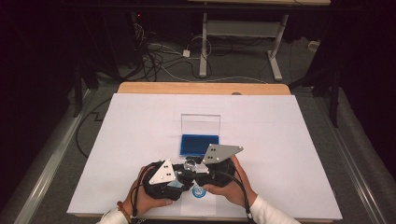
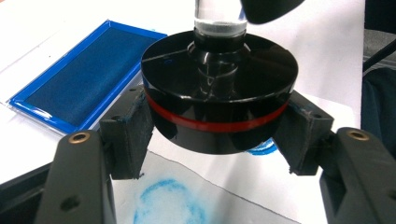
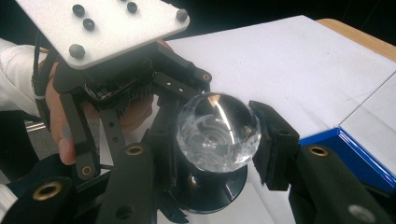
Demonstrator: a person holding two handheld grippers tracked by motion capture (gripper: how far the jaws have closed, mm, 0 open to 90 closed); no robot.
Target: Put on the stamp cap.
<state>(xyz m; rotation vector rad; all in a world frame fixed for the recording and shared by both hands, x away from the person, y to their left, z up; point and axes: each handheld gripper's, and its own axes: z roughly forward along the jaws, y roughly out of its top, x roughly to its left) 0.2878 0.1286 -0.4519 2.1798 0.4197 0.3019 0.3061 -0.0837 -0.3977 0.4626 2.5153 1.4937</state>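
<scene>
Both grippers are clamped on the same stamp (image 2: 219, 98), just at different ends of it. Its black round base, the one with the red band, is pinched from both sides by the left gripper (image 2: 217, 135), pads pressed right up against it, so that one is closed on the base. The clear ball-shaped knob (image 3: 217, 132) on top is squeezed between the pads of the right gripper (image 3: 219, 140), with the pads touching the glassy surface on either side.

The stamp is held upright and lifted a little off the white sheet (image 1: 280, 140), near the front edge of the table (image 1: 201, 87). Right under and just beside it, a round blue print (image 1: 199, 192) is seen on the paper, and in the left gripper view a smudgy blue ring (image 2: 168, 205) is spotted on the sheet below the base, with another bit of blue peeking out behind the base.

Just beyond the hands, a blue ink pad (image 1: 199, 144) is laid flat on the sheet with its clear lid (image 1: 201, 124) stood up behind it. Farther out, past the table, cables (image 1: 154, 56) and the legs of another desk (image 1: 243, 32) are seen on the floor.
</scene>
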